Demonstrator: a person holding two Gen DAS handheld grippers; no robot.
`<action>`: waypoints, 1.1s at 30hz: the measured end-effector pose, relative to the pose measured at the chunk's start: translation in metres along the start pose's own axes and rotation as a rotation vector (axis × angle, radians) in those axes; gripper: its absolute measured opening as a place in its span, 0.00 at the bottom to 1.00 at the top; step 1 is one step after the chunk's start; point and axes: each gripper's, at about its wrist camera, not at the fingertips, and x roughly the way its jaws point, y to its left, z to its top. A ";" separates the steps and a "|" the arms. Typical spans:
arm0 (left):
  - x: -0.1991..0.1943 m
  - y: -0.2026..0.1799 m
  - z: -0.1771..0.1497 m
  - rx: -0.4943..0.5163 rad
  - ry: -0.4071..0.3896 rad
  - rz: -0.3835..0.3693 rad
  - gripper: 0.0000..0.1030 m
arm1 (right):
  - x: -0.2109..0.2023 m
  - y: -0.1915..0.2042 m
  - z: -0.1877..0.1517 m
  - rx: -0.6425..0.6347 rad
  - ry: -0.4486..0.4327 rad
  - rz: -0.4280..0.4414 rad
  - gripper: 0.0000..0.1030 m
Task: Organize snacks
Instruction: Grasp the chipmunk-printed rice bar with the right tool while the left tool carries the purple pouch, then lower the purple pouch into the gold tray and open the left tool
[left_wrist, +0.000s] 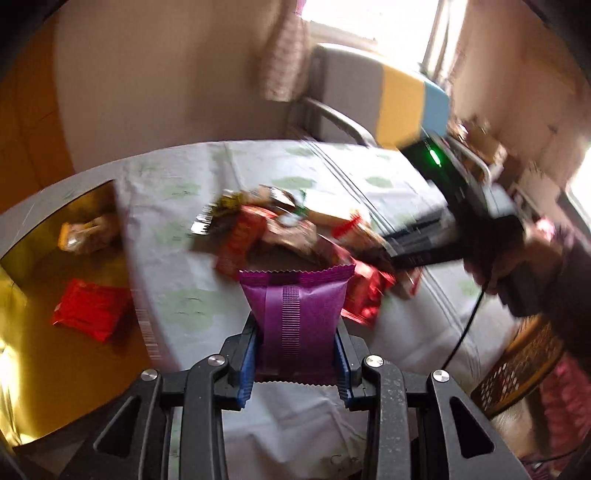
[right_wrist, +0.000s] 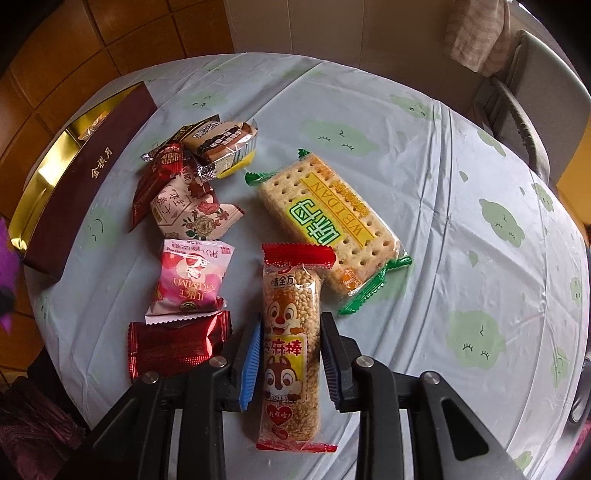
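1. Left tongs (left_wrist: 295, 354) are clamped on a purple snack packet (left_wrist: 295, 310), blue pads pressing its two sides; the packet stands up out of the jaws with its long axis running away along the fingers, clear of the desk (left_wrist: 177, 266).
2. To the left of that packet, just past the desk's edge, lies the open gold-lined box (left_wrist: 55, 350). A red packet (left_wrist: 88, 314) and a pale one (left_wrist: 85, 236) already lie inside. The box is on the left hand's side, so I judge this hand the one to drop the purple packet there, with a swing leftward.
3. Right tongs (right_wrist: 291, 350) are closed about a squirrel-printed grain bar (right_wrist: 291, 332). The bar's long axis runs near to far, in line with the fingers, and its ends stick out past the pads both ways. Whether it is lifted or resting on the cloth I cannot tell.
4. Left of the right tongs sit a dark red wrapper (right_wrist: 177, 343) and a pink gummy pouch (right_wrist: 192, 280); the cracker pack (right_wrist: 328, 221) lies beyond, touching the bar's far end.
5. From the right hand, the maroon-sided box (right_wrist: 85, 177) is at the far left, across the snack pile, so the bar has the longer trip.
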 end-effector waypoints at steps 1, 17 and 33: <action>-0.005 0.006 0.000 -0.021 -0.007 0.000 0.34 | 0.000 0.002 0.000 0.001 -0.001 -0.005 0.30; -0.057 0.162 -0.024 -0.552 -0.028 0.155 0.35 | 0.002 0.010 -0.001 -0.032 -0.009 -0.058 0.29; 0.026 0.166 -0.002 -0.561 0.247 0.125 0.37 | 0.001 0.008 0.000 -0.013 -0.005 -0.059 0.29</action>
